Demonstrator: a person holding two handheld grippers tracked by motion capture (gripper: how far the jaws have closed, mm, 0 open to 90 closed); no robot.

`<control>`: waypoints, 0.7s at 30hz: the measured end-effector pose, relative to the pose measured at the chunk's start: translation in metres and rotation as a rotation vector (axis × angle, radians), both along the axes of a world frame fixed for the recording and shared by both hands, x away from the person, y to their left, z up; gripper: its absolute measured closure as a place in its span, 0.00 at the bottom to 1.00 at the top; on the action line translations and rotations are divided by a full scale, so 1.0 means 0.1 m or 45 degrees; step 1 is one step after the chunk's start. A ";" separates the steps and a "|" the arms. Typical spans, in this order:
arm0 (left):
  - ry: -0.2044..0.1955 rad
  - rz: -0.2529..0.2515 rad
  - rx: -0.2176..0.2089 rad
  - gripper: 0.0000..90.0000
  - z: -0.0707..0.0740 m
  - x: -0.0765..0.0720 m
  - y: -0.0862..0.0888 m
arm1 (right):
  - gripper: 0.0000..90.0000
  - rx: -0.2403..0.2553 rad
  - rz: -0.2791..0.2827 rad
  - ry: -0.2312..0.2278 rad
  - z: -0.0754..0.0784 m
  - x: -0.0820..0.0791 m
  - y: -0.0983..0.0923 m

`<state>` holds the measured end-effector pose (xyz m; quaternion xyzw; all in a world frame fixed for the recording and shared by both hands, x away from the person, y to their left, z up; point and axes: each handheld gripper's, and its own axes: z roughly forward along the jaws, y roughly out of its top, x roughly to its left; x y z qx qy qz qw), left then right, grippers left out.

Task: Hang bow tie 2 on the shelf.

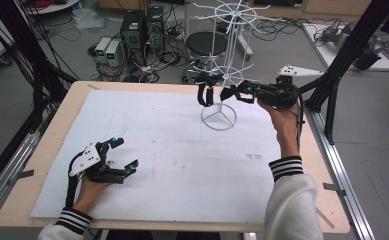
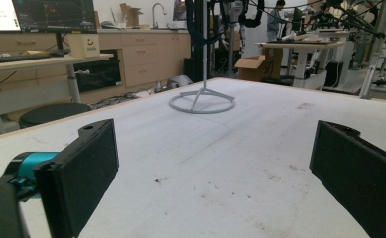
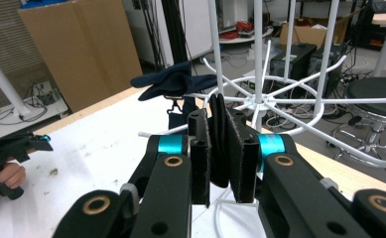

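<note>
Risk: thin white wire rack (image 1: 225,60), far right on bench (image 1: 47,145), could tip if right hand-held gripper (image 1: 230,92), clamped on dark fabric item (image 3: 219,139) w/ hanging strap (image 1: 205,95) by rack's lower arms, tugs sideways. Left hand-held gripper (image 1: 123,152) near left, wide open, empty.

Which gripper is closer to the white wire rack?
Right. The right gripper is up against the white wire rack, clamping a dark cloth. The left gripper rests open, far across the table.
</note>
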<state>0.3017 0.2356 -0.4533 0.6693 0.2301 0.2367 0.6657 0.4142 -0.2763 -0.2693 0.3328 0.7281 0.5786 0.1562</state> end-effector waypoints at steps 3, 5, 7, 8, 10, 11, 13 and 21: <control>-0.001 0.002 0.003 0.06 0.00 0.00 0.00 | 0.90 -0.003 0.007 0.006 -0.01 0.01 0.01; -0.001 0.000 0.001 0.06 0.00 0.00 0.00 | 0.89 -0.013 0.001 0.004 -0.01 0.01 0.02; -0.001 0.000 0.001 0.06 0.00 0.00 0.00 | 0.86 -0.014 -0.005 0.000 -0.02 0.02 0.04; -0.002 0.002 0.005 0.06 0.00 0.00 0.00 | 0.84 -0.018 -0.008 -0.002 -0.02 0.02 0.04; -0.003 0.004 0.004 0.06 0.00 0.00 0.00 | 0.76 -0.015 -0.027 -0.018 -0.03 0.03 0.04; -0.002 0.002 0.004 0.06 0.00 0.00 0.00 | 0.69 -0.009 -0.042 -0.026 -0.02 0.03 0.05; 0.001 0.003 -0.002 0.06 0.00 0.00 0.00 | 0.59 0.006 -0.089 -0.049 -0.01 0.02 0.05; 0.001 0.004 0.002 0.06 0.00 0.00 0.00 | 0.12 0.001 -0.176 -0.125 0.02 -0.03 0.08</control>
